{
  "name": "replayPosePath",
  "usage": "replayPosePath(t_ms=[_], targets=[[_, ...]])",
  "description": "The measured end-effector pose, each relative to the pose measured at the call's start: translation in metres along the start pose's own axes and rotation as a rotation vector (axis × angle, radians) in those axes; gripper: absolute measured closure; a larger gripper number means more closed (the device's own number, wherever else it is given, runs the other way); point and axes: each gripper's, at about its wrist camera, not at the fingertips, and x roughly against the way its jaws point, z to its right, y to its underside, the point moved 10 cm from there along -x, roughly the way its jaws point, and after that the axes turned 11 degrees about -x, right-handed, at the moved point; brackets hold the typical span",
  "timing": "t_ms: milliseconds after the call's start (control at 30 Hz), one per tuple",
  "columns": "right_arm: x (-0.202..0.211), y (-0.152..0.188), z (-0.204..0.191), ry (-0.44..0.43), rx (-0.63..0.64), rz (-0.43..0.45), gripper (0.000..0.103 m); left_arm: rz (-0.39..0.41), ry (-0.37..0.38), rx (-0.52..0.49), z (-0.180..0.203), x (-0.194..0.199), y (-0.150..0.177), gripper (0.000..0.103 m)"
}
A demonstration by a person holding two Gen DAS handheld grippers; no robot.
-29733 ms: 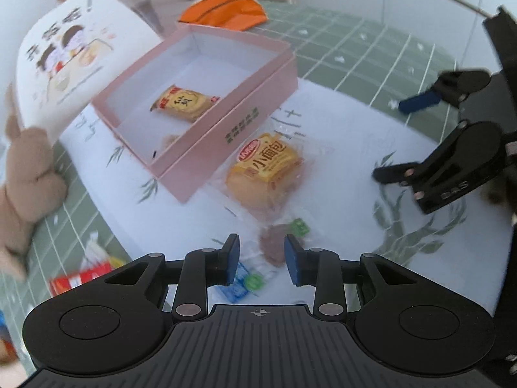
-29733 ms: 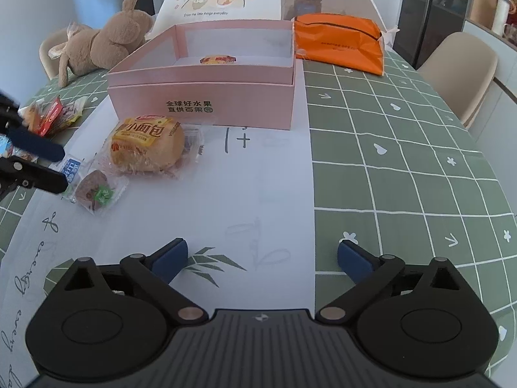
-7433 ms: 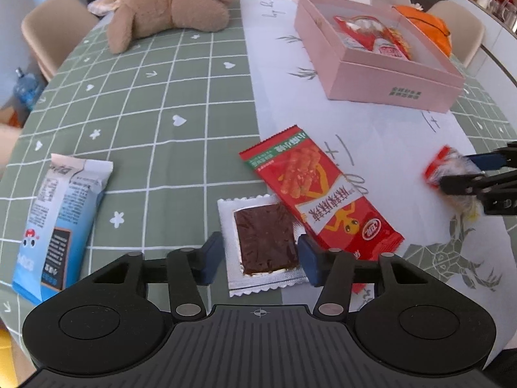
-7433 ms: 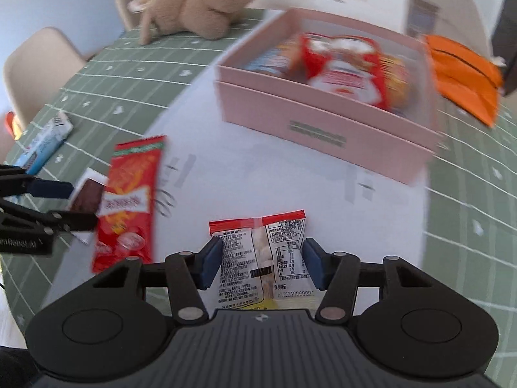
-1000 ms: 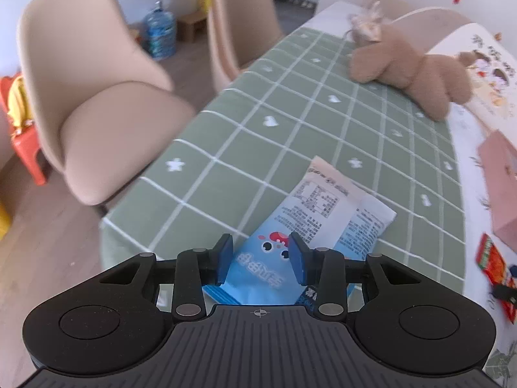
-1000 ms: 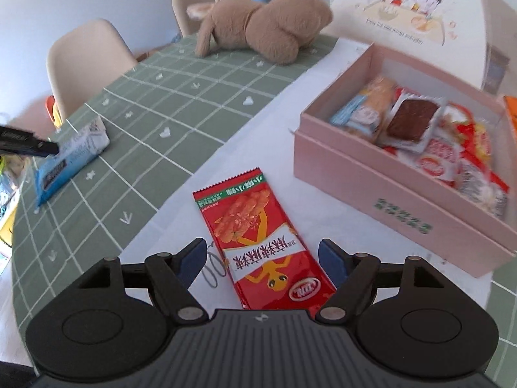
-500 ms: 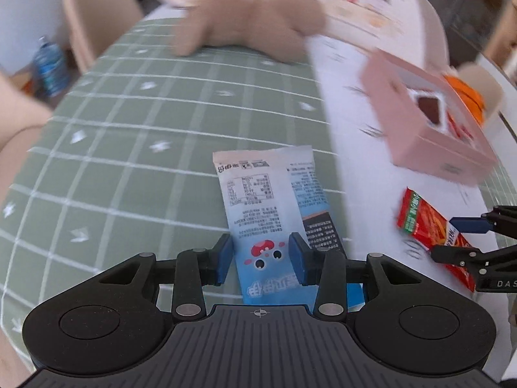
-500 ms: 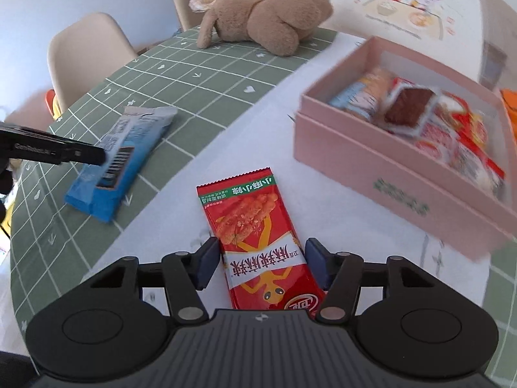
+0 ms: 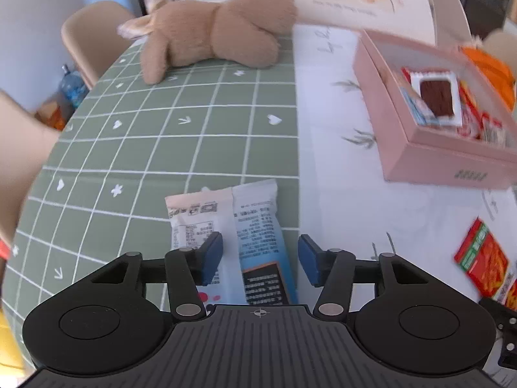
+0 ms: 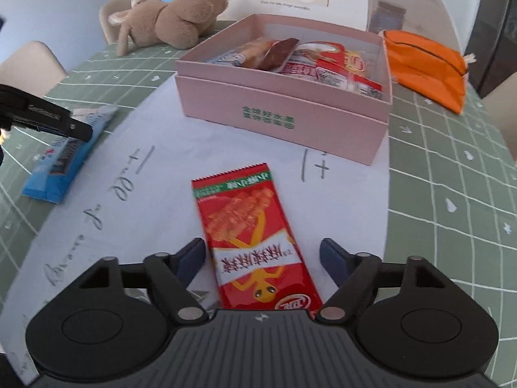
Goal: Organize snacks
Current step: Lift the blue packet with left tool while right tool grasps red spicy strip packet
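1. The blue-and-white snack packet [image 9: 245, 242] lies flat on the counter [image 9: 161, 135]; the left tongs [image 9: 260, 258] are opening, their pads clear of it.
2. The red snack packet [image 10: 255, 242] lies before the pink box [image 10: 284, 123]; the right tongs [image 10: 261, 258] straddle it, opening, pads apart from it.
3. Both packets look light, crinkly and slippery; pinching across the narrow width near mid-length seems the best hold.

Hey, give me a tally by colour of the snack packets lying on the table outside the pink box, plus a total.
Blue and white: 1, the blue packet, lying between the opening jaws of the left gripper.
Red: 1, the red packet, lying between the opening jaws of the right gripper.
Total: 2 outside the pink box.
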Motion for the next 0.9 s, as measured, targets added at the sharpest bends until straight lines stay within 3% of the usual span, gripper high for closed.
replayPosePath(t_ms=[200,333,467,533,633,733,833,900], targets=[[0.001,0.003,0.002,0.002,-0.022,0.025,0.014,-0.002,0.028,-0.019,0.008,-0.002,0.0,0.029],[0.0,0.005,0.002,0.001,-0.025,0.04,0.01,0.017,0.052,-0.025,0.006,0.001,0.001,0.029],[0.0,0.006,0.001,0.0,-0.028,0.048,0.006,0.002,0.018,-0.045,-0.005,0.001,0.011,0.033],[0.0,0.007,0.0,0.0,-0.03,0.056,0.004,0.013,0.046,-0.099,0.0,0.001,0.014,0.024],[0.0,0.007,-0.001,0.003,-0.037,0.067,0.002,0.022,0.152,-0.146,0.014,0.007,0.018,0.015],[0.0,0.007,-0.002,0.003,-0.038,0.07,0.001,0.055,0.188,-0.045,0.005,0.017,0.017,0.023],[0.0,0.007,-0.002,0.002,-0.037,0.072,0.001,0.088,0.087,0.127,-0.028,0.022,0.016,0.024],[0.0,0.007,-0.002,0.001,-0.037,0.077,0.001,0.067,0.066,0.211,-0.044,0.016,0.016,0.024]])
